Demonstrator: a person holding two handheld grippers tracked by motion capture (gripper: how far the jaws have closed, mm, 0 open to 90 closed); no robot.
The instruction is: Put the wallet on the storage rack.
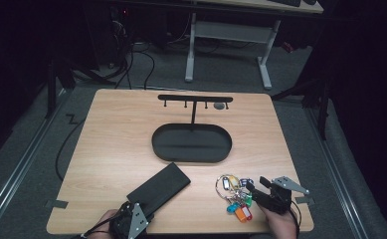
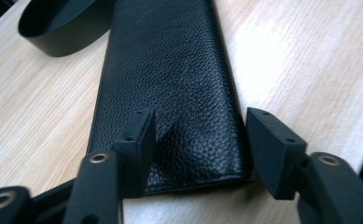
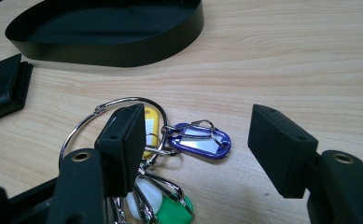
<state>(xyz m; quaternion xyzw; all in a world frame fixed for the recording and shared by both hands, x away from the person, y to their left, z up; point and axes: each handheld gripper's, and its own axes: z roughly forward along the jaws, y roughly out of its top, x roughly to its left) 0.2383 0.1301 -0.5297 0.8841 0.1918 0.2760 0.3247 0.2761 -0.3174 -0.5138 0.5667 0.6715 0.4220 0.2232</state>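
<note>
A black pebble-grained wallet (image 2: 170, 88) and a silver ring of key tags (image 3: 170, 154) in yellow, violet-blue, green, white, orange and light blue lie on the pale wood-grain desk (image 1: 116, 149), beside a matte black oval tray (image 1: 191, 144) and its black hook stand (image 1: 195, 99).

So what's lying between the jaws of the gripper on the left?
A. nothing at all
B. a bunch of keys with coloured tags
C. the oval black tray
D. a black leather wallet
D: in the left gripper view, the near end of the black leather wallet lies between the left gripper's jaws.
</note>
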